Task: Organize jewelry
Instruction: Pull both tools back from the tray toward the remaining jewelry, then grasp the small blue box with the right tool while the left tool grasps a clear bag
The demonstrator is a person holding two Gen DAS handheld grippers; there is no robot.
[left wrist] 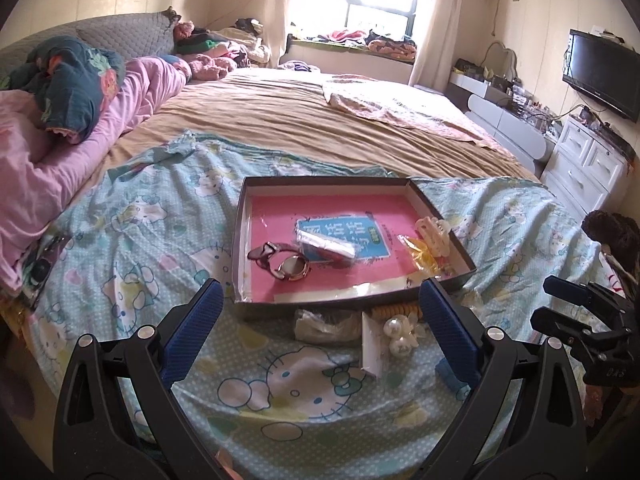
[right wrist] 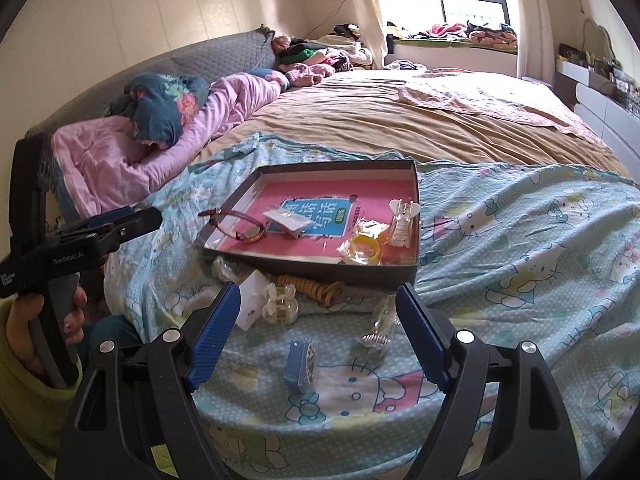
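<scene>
A dark shallow box [left wrist: 240,236] [right wrist: 320,268] with a pink floor lies on the cartoon-print sheet. In it are a watch [left wrist: 286,265] [right wrist: 244,228], a clear packet [left wrist: 326,245], a yellow bagged piece [left wrist: 424,258] [right wrist: 362,246] and a cream hair claw [left wrist: 436,236] [right wrist: 402,220]. On the sheet before the box lie a pearl clip [left wrist: 400,336] [right wrist: 280,304], a coiled tan hair tie [right wrist: 312,288], a blue clip [right wrist: 300,364] and a clear packet [right wrist: 380,326]. My left gripper [left wrist: 320,304] is open and empty. My right gripper [right wrist: 318,308] is open and empty.
The bed runs back to a window. A pink quilt [left wrist: 48,160] and pillows lie at the left. A white dresser [left wrist: 588,164] and TV [left wrist: 600,72] stand at the right. The other gripper shows at each view's edge [left wrist: 584,320] [right wrist: 80,236].
</scene>
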